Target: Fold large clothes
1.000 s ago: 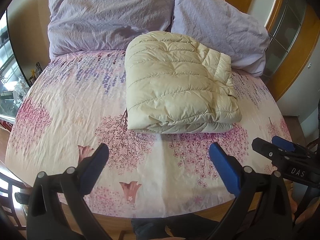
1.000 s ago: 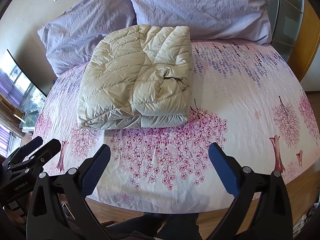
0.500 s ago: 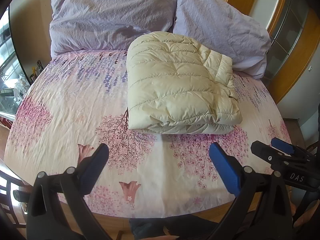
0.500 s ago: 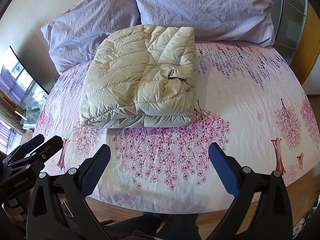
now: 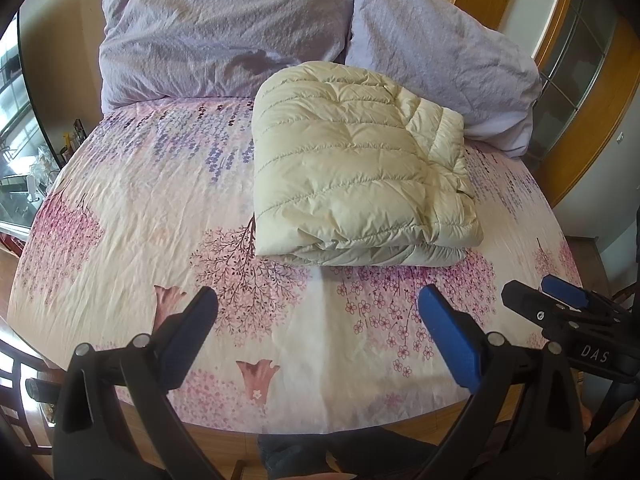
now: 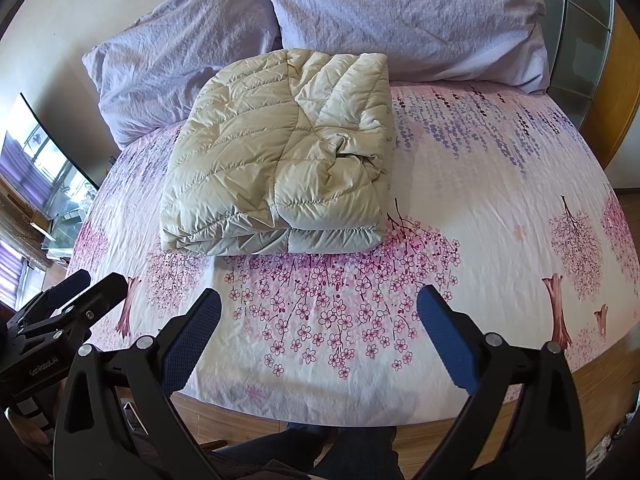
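Jacket [image 5: 356,168] folded mid-bed, bare sheet [image 5: 132,200] between it and both grippers.

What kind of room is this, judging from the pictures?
Most likely a bedroom: a bed with a floral sheet, two lilac pillows at its head, and a folded cream puffer jacket lying on it.

Black-framed left claw [image 5: 318,308] and right claw [image 6: 319,306] — blue pads, silver screws.

Folded cream jacket [image 5: 356,168] lies on the floral bed [image 5: 160,208] — left gripper [image 5: 318,300] spread wide, empty.
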Demonstrator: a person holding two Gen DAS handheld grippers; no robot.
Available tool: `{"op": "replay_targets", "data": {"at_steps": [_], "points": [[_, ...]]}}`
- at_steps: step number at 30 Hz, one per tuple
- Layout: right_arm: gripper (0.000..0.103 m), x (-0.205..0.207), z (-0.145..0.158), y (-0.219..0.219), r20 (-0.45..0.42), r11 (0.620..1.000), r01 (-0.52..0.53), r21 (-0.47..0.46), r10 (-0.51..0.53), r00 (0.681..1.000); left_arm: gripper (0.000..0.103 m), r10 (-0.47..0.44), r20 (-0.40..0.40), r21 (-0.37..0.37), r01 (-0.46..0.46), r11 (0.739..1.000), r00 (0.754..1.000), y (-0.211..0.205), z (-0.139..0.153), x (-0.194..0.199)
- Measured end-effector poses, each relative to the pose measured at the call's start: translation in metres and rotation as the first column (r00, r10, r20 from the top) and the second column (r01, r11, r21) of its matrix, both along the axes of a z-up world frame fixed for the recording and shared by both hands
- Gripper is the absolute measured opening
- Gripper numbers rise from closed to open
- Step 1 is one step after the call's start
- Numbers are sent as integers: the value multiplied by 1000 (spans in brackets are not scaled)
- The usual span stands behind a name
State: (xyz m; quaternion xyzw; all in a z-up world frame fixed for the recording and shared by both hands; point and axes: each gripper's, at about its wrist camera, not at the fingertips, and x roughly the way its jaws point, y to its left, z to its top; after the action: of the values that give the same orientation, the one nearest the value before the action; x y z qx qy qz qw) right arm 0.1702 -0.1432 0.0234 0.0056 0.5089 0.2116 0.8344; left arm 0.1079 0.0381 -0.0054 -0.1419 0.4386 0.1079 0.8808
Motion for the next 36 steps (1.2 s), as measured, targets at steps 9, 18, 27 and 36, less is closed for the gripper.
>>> {"op": "replay_targets", "data": {"at_steps": [9, 18, 27, 36], "points": [[100, -1, 0, -1, 2, 1000, -14, 5, 14, 1000, 100, 8, 2, -2, -8, 1000, 1000, -1, 0, -2], [100, -2, 0, -1, 1, 1000, -14, 5, 14, 1000, 100, 9, 2, -1, -9, 1000, 1000, -2, 0, -2], [100, -2, 0, -1, 2, 1000, -14, 5, 14, 1000, 100, 2, 6, -12, -2, 1000, 1000, -1, 3, -2], [100, -3, 1, -1, 2, 1000, -15, 5, 15, 1000, 100, 2, 7, -9, -2, 1000, 1000, -3, 4, -2]]}}
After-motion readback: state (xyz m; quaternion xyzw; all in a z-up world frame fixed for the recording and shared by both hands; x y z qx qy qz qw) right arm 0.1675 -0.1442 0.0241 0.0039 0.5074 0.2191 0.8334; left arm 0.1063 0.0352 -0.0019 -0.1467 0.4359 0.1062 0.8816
